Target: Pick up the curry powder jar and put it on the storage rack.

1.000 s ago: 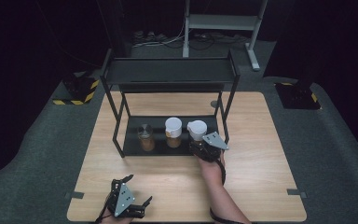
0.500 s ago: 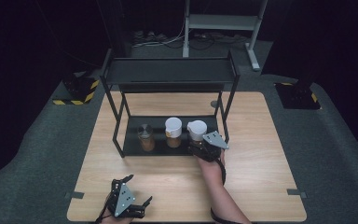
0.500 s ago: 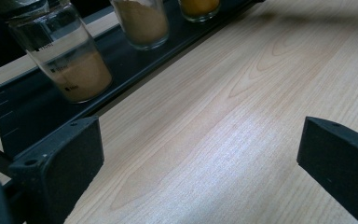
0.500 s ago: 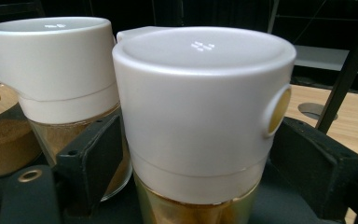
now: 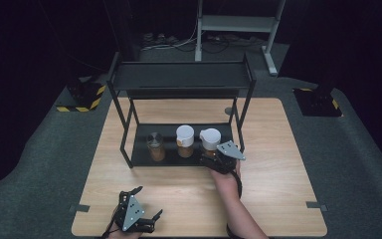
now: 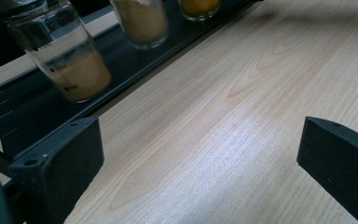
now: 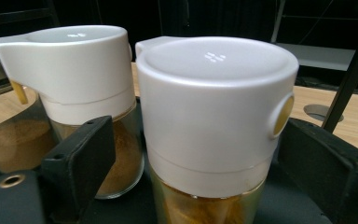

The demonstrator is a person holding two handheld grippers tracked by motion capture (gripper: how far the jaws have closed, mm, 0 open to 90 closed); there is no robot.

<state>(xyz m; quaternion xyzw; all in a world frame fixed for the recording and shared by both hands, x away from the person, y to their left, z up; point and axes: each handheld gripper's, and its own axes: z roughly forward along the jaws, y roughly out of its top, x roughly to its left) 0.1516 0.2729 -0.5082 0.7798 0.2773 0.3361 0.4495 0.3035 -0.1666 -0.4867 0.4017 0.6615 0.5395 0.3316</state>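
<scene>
Three spice jars stand on the low black shelf (image 5: 142,155) of a rack: a dark-lidded jar (image 5: 155,146), a middle white-lidded jar (image 5: 185,140) and a right white-lidded jar (image 5: 210,138). My right gripper (image 5: 211,156) is at the right jar (image 7: 214,116), open, one jaw on each side of its glass body with small gaps. The middle jar (image 7: 79,79) stands just left of it. My left gripper (image 5: 149,201) rests low near the table's front edge, open wide with nothing between its jaws (image 6: 196,158); brown powder jars (image 6: 63,56) show ahead of it.
The black rack has a top shelf (image 5: 181,77) over the jars and thin legs (image 5: 244,119) beside the right jar. The wooden table (image 5: 278,164) has bare wood right and front of the rack. A round hole (image 7: 319,111) lies in the tabletop behind.
</scene>
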